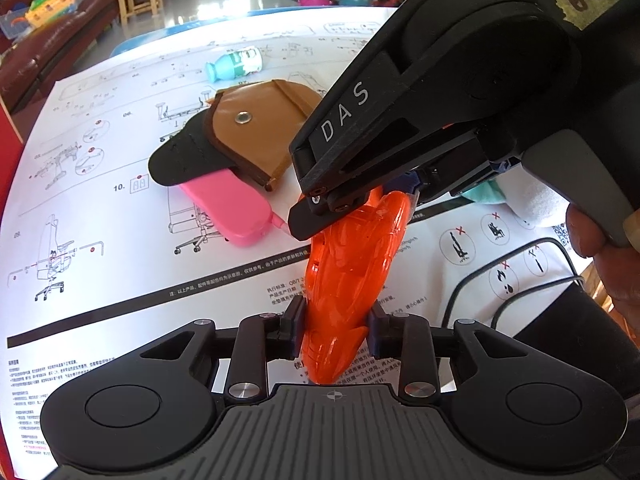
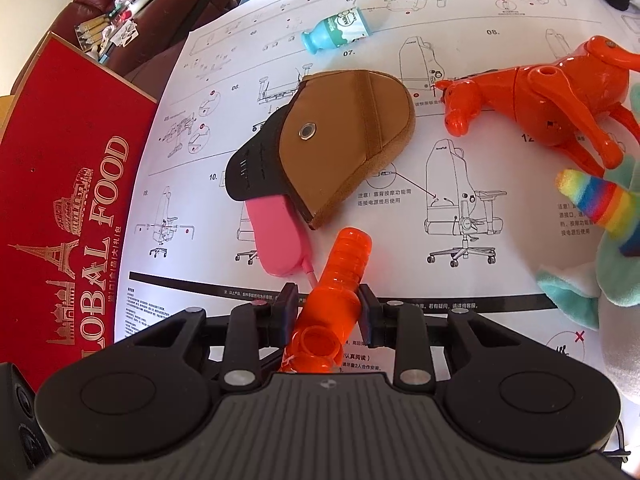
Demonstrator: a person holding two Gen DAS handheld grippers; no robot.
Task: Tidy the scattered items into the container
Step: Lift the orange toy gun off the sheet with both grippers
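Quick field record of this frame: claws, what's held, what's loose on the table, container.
left claw: shut on orange toy
right claw: shut on the same orange toy, other end
right claw, seen from left wrist: pinching the toy's far end
toy state: held by both claws
loose items: brown pouch, pink case partly under the pouch, small bottle lying on its side, orange horse, plush
surface: instruction sheet
container: red box at sheet's edge, interior not visible
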